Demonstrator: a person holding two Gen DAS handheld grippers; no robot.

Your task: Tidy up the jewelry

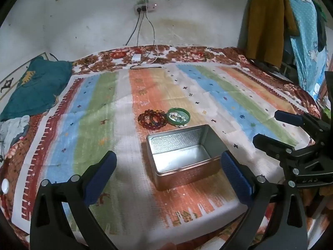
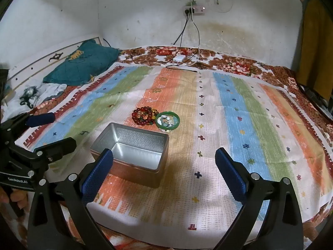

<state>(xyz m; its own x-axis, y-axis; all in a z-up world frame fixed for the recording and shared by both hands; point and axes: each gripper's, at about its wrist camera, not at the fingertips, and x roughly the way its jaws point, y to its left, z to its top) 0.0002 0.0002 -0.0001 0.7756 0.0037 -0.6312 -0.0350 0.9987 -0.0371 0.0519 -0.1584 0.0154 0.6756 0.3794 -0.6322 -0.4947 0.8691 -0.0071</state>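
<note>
An open, empty metal tin (image 1: 183, 156) (image 2: 133, 154) sits on the striped cloth near the front edge. Just behind it lie red bead bracelets (image 1: 152, 118) (image 2: 145, 115) and a green bangle (image 1: 179, 115) (image 2: 167, 120) with small pale beads inside its ring. My left gripper (image 1: 168, 166) hangs wide open above the tin's near side, nothing between its blue pads. My right gripper (image 2: 164, 166) is wide open too, to the right of the tin. Each gripper shows at the other view's edge, the right gripper (image 1: 268, 128) and the left gripper (image 2: 62, 130).
A striped cloth (image 2: 239, 125) covers a bed with a floral sheet (image 1: 187, 54). A teal pillow (image 2: 83, 64) and crumpled clothes lie at the left. Cables and a white charger (image 2: 179, 58) run from a wall socket. Hanging clothes (image 1: 268, 20) stand at the right.
</note>
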